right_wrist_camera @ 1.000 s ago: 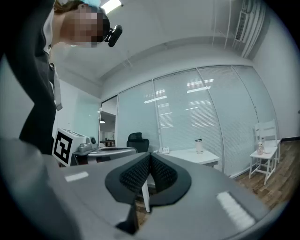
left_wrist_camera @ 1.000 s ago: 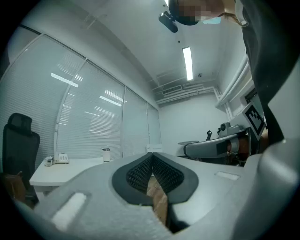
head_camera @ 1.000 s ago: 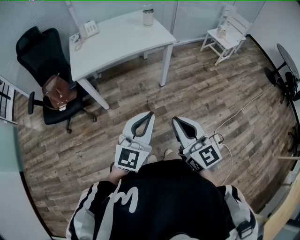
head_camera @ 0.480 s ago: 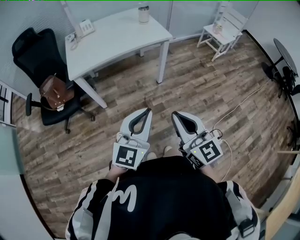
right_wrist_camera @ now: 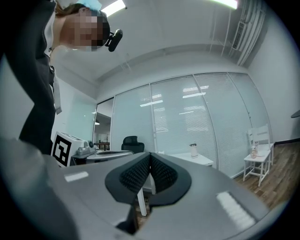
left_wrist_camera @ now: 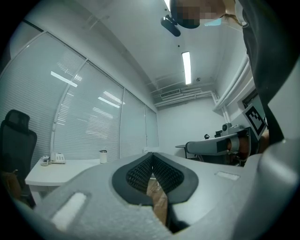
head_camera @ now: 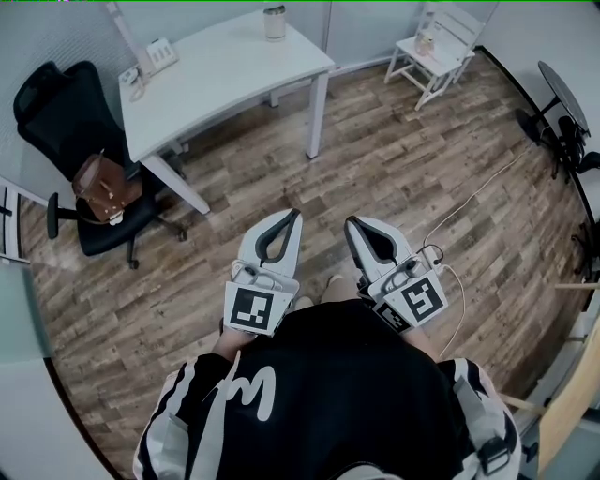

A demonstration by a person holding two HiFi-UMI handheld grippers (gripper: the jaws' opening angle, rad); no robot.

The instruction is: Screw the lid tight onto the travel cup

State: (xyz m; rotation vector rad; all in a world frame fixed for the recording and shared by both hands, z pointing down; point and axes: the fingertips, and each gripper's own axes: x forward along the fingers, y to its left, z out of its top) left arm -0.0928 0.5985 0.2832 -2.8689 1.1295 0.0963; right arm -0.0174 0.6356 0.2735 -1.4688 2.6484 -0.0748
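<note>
Far ahead on the table (head_camera: 225,80) stands the travel cup (head_camera: 274,22). The left gripper (head_camera: 295,216) and right gripper (head_camera: 350,225) have their jaws shut and empty; arriving like that could topple it.

A wood-plank floor (head_camera: 394,178) is laid throughout the room. A white surface (head_camera: 225,75) is set by the back wall, with a telephone (head_camera: 159,54) placed at its left end. A black office chair (head_camera: 56,112) is parked beside it, with a brown bag (head_camera: 105,186) laid on the seat. A white slatted chair (head_camera: 433,52) is stood further right. Glass partitions with blinds (right_wrist_camera: 206,117) are lit by a ceiling strip light (left_wrist_camera: 186,68).
</note>
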